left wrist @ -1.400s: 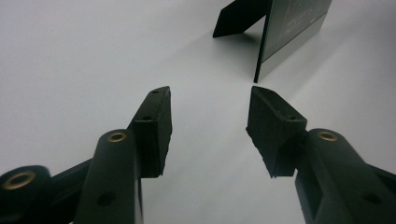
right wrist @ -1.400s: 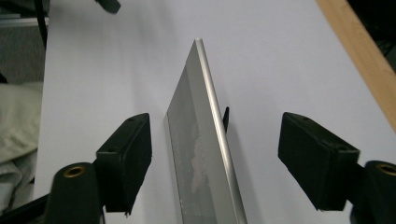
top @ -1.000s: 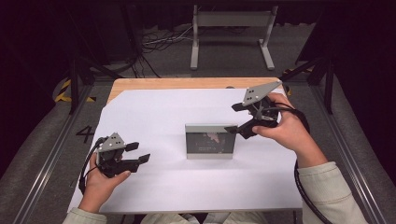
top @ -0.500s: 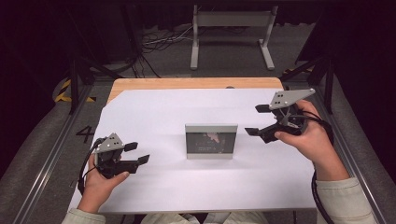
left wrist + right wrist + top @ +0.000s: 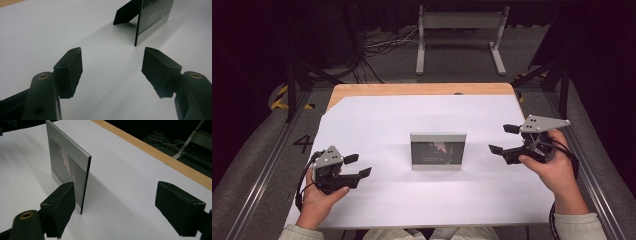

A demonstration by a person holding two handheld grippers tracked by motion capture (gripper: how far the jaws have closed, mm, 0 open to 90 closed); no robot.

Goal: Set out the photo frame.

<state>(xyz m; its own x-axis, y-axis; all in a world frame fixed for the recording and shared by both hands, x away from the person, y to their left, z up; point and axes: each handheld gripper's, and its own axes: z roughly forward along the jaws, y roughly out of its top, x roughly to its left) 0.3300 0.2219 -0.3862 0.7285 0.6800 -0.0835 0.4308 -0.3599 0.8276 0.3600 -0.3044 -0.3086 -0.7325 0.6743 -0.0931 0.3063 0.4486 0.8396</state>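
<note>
A silver picture frame (image 5: 438, 151) with a dark picture stands upright at the middle of the white-covered table (image 5: 412, 115). My left gripper (image 5: 358, 165) rests at the near left, open, pointing at the frame (image 5: 152, 20), whose black back stand (image 5: 126, 12) shows behind it. The left gripper's (image 5: 112, 67) jaws have nothing between them. My right gripper (image 5: 503, 139) hovers to the right of the frame, open; its jaws have just been opening and are empty. In the right gripper view the frame's edge (image 5: 85, 182) stands a little beyond the right gripper (image 5: 117, 202).
A strip of bare wood (image 5: 422, 89) runs along the table's far edge, also seen as the wooden edge (image 5: 160, 155). A metal stand (image 5: 459, 30) and cables (image 5: 382, 45) are on the floor behind. Metal rails (image 5: 262, 170) flank the table.
My right gripper has moved right and down toward the near side, away from the frame's top right corner. The left gripper and the frame have stayed in place.
</note>
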